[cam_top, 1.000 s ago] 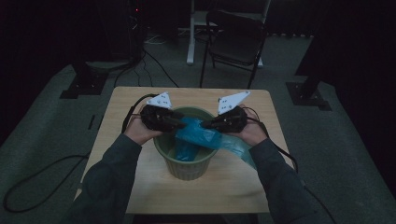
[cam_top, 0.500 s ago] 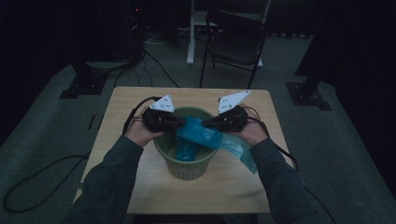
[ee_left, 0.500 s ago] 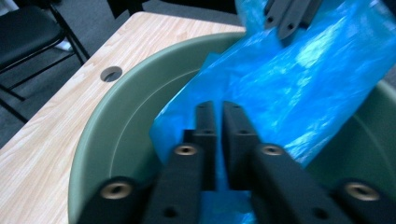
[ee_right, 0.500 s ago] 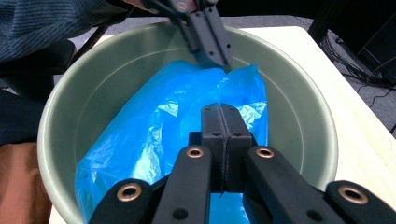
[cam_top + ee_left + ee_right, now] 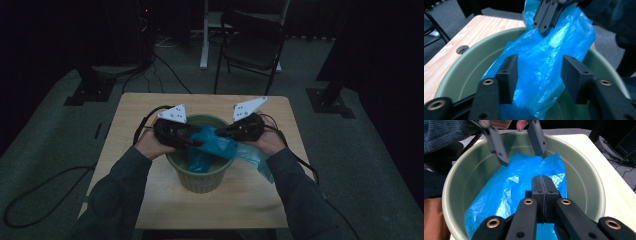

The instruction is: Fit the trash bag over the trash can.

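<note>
Two grippers work one thin, limp, slippery blue bag (image 5: 220, 146) over the bin (image 5: 200, 181): the right gripper (image 5: 543, 185) pinches its film, the left gripper (image 5: 537, 75), jaws just opened wide around it, should retake a bunched edge.

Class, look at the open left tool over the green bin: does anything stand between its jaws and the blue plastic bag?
Nothing visible does. The left tool stands open with the blue bag already between its jaws, above the green bin.
</note>
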